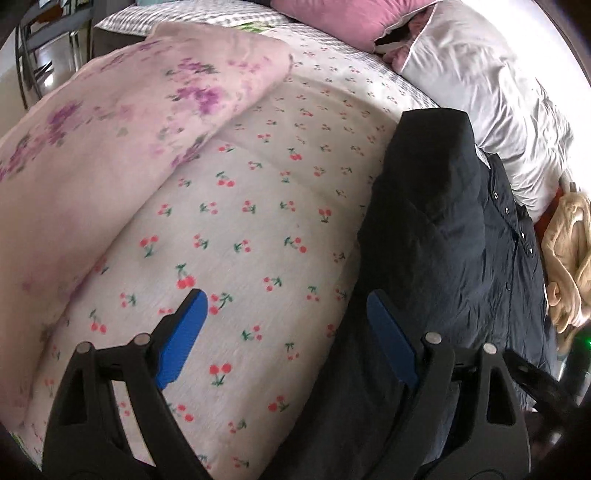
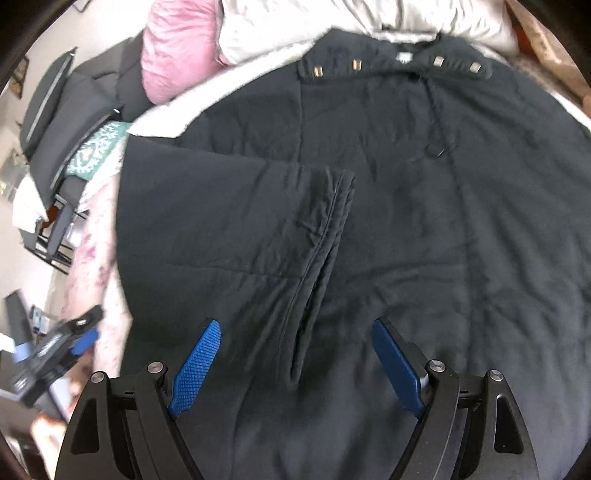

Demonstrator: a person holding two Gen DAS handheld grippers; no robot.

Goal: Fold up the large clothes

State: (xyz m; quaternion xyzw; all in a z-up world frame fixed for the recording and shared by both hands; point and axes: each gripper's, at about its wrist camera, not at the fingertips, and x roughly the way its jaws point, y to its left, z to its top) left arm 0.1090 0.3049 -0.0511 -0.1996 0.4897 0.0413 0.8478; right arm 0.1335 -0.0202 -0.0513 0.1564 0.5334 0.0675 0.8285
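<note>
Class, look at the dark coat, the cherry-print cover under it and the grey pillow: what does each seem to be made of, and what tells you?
Dark coat: probably matte padded synthetic, with stitched seams and soft creases. Cherry-print cover: likely cotton, flat and dull. Grey pillow: possibly satin, with sheen on its wrinkles.

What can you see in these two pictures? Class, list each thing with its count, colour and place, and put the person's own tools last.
coat: one, dark navy, spread flat on the bed, one sleeve folded across its front
cherry-print sheet: one, white with red cherries, covering the bed
floral quilt: one, pale pink with purple flowers, beside the coat
pillow: one, pink, at the head of the bed
white bedding: one, crumpled, beyond the coat
tan garment: one, bunched at the bed's edge
left tool: one, black with blue pads, open over the sheet
right tool: one, same colours, open over the coat
</note>
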